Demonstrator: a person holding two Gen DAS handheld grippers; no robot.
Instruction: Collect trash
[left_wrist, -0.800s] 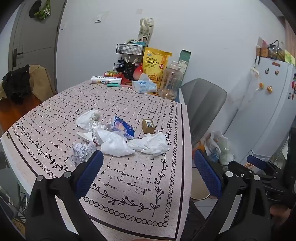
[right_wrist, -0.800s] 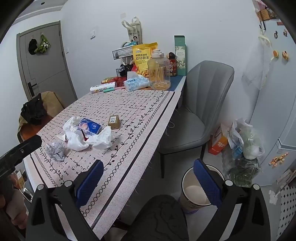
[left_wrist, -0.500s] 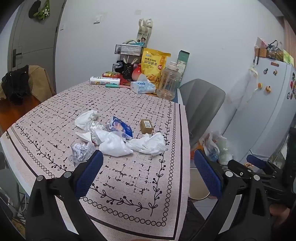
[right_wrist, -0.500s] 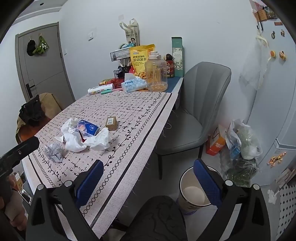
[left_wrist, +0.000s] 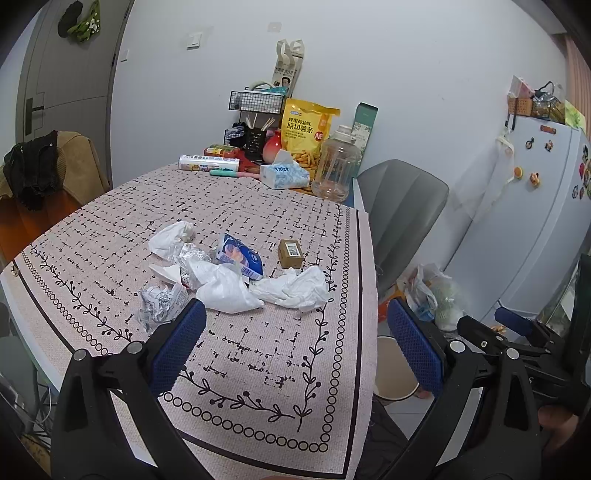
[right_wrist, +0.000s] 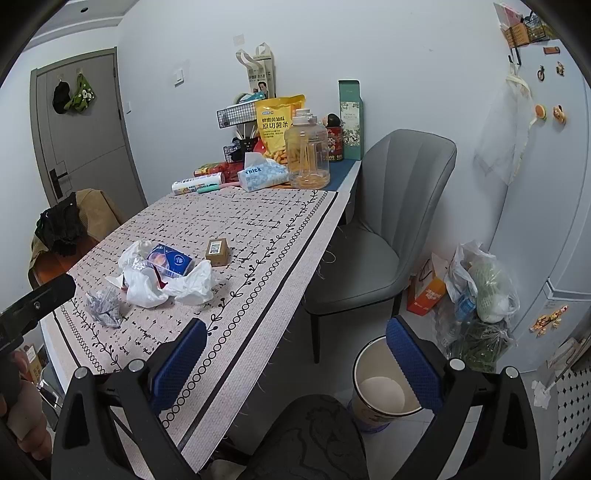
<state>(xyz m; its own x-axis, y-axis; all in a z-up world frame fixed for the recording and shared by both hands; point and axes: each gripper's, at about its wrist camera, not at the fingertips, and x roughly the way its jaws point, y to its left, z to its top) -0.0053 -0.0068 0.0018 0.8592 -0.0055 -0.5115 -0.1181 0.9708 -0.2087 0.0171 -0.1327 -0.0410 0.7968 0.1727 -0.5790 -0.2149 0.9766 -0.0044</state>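
Nothing has been collected, by the look of it: the trash pile (left_wrist: 229, 273) lies untouched on the table (left_wrist: 258, 354), toward its near left corner. It holds crumpled tissues (left_wrist: 295, 290), a blue wrapper (left_wrist: 240, 254), a small brown box (left_wrist: 291, 253) and a crushed plastic wad (left_wrist: 159, 302). The bin (right_wrist: 384, 391) stands on the floor off the table's near right corner and looks empty. The left gripper (left_wrist: 295, 350) and right gripper (right_wrist: 295, 362) both gape wide, holding nothing. Every piece is left to move.
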